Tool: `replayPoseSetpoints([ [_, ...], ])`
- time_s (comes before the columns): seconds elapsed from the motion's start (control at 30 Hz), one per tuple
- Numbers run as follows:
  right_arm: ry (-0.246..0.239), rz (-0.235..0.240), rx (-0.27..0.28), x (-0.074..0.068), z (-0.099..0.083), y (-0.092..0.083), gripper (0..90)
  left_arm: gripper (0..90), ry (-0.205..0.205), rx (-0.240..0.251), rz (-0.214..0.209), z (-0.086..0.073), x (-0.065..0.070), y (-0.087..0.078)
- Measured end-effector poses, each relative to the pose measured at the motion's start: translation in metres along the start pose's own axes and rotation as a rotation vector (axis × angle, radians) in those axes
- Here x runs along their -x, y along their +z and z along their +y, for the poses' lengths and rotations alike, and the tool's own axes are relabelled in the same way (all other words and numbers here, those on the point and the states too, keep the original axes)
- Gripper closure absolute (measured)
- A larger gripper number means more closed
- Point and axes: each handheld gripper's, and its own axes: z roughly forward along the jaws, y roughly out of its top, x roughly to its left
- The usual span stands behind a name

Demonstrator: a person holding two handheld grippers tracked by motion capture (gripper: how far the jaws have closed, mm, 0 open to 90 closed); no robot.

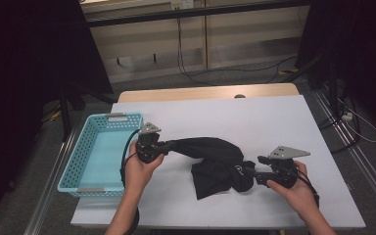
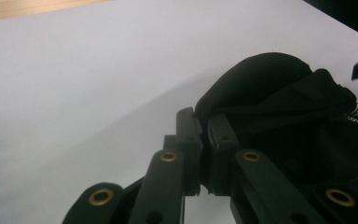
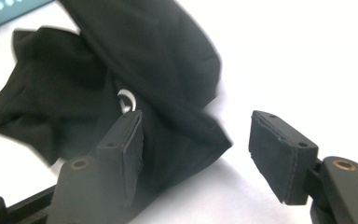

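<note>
A black cloth [image 1: 215, 156] lies crumpled on the white table [image 1: 259, 117], with one end drawn up toward the left. My left gripper [image 1: 169, 145] is shut on that end; in the left gripper view its jaws [image 2: 203, 126] pinch a fold of the cloth [image 2: 279, 107], which bears a small white logo. My right gripper [image 1: 254, 171] sits at the cloth's right corner. In the right gripper view it stands open [image 3: 196, 140], and a corner of the cloth [image 3: 158, 60] lies between the pads without being pressed.
A light blue perforated basket [image 1: 73, 161] stands at the table's left edge, close to my left hand. A wooden strip [image 1: 205, 92] runs along the table's far side. Cables trail on the floor beyond.
</note>
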Motion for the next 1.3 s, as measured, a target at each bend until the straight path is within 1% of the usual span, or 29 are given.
replayPoseSetpoints([
  [0.03,0.01,-0.015,0.008,0.004,0.002,0.001,36.2,85.5,0.004,-0.003,0.001,0.0,0.0,0.0],
  [0.1,0.011,-0.028,-0.011,0.008,0.001,0.005,36.7,85.5,0.005,-0.007,0.004,-0.001,-0.001,0.0],
  [0.13,0.011,-0.028,-0.011,0.008,0.001,0.005,36.7,85.5,0.004,-0.008,0.005,-0.001,-0.001,0.0],
  [0.2,0.035,-0.011,-0.029,0.01,0.0,0.01,37.2,85.5,-0.003,-0.01,0.004,-0.001,-0.002,-0.001],
  [0.23,0.031,-0.008,-0.035,0.01,0.0,0.011,38.0,85.5,-0.009,-0.004,0.004,-0.001,-0.002,-0.001],
  [0.27,0.005,-0.005,-0.051,0.007,0.0,0.013,40.8,85.5,-0.004,-0.007,0.005,-0.002,-0.002,-0.001],
  [0.33,0.001,0.004,-0.059,0.006,-0.001,0.015,42.4,85.5,0.0,-0.011,0.002,-0.001,-0.003,-0.001],
  [0.37,-0.002,0.012,-0.068,0.005,-0.001,0.018,45.3,85.5,0.0,-0.01,0.005,-0.002,-0.002,-0.001],
  [0.4,0.002,0.047,-0.092,0.002,-0.003,0.023,54.2,85.5,-0.003,-0.01,0.005,-0.002,-0.002,-0.001],
  [0.43,0.002,0.047,-0.092,0.002,-0.003,0.023,54.2,85.5,-0.005,-0.012,0.005,-0.002,-0.002,-0.001],
  [0.47,0.009,0.056,-0.105,0.0,-0.004,0.024,56.7,85.5,-0.003,-0.008,0.007,-0.003,-0.002,-0.001],
  [0.5,0.006,0.06,-0.115,-0.001,-0.004,0.025,63.0,85.5,-0.003,-0.013,0.006,-0.003,-0.002,-0.001],
  [0.53,0.006,0.071,-0.109,-0.001,-0.005,0.024,71.2,85.5,-0.013,-0.007,0.003,-0.003,-0.001,-0.001],
  [0.57,0.016,0.08,-0.108,0.0,-0.005,0.023,81.0,85.5,-0.006,-0.011,0.002,-0.003,-0.002,-0.002],
  [0.6,0.016,0.08,-0.108,0.0,-0.005,0.023,81.0,85.5,-0.007,-0.013,0.0,-0.003,-0.002,-0.003],
  [0.63,0.013,0.075,-0.106,0.001,-0.005,0.022,84.3,85.5,-0.009,-0.011,-0.003,-0.003,-0.002,-0.003],
  [0.67,0.008,0.066,-0.099,0.002,-0.004,0.019,85.2,85.5,-0.011,-0.01,-0.006,-0.003,-0.001,-0.003],
  [0.73,0.022,0.043,-0.061,0.008,-0.001,0.011,85.8,85.5,-0.011,-0.009,-0.016,-0.002,-0.001,-0.004],
  [0.8,0.05,0.016,0.003,0.017,0.004,-0.003,85.9,85.5,-0.014,-0.006,-0.035,-0.001,0.001,-0.003],
  [0.83,0.073,0.003,0.036,0.023,0.006,-0.01,86.1,85.5,-0.021,-0.002,-0.051,-0.001,0.003,-0.002],
  [0.9,0.092,-0.013,0.086,0.032,0.007,-0.022,86.3,85.4,-0.027,-0.004,-0.086,-0.002,0.007,0.003],
  [0.93,0.1,-0.021,0.101,0.035,0.007,-0.027,86.3,85.4,-0.011,-0.015,-0.088,-0.002,0.01,0.007],
  [0.97,0.108,-0.03,0.112,0.038,0.006,-0.029,86.4,85.3,-0.007,-0.018,-0.091,-0.002,0.012,0.009],
  [1.03,0.111,-0.043,0.111,0.038,0.004,-0.029,86.4,85.3,0.0,-0.034,-0.096,-0.004,0.015,0.015],
  [1.07,0.099,-0.063,0.097,0.038,0.002,-0.027,86.3,84.9,0.001,-0.033,-0.095,-0.005,0.015,0.016],
  [1.2,0.091,-0.068,0.084,0.037,0.001,-0.024,86.2,83.7,0.003,-0.029,-0.1,-0.008,0.013,0.019],
  [1.23,0.086,-0.068,0.083,0.036,0.001,-0.023,86.2,80.2,0.009,-0.026,-0.098,-0.009,0.013,0.02],
  [1.27,0.086,-0.068,0.083,0.036,0.001,-0.023,86.2,80.2,0.015,-0.023,-0.098,-0.009,0.013,0.02],
  [1.3,0.083,-0.072,0.081,0.035,0.001,-0.023,86.3,76.5,0.025,-0.017,-0.095,-0.01,0.014,0.021],
])
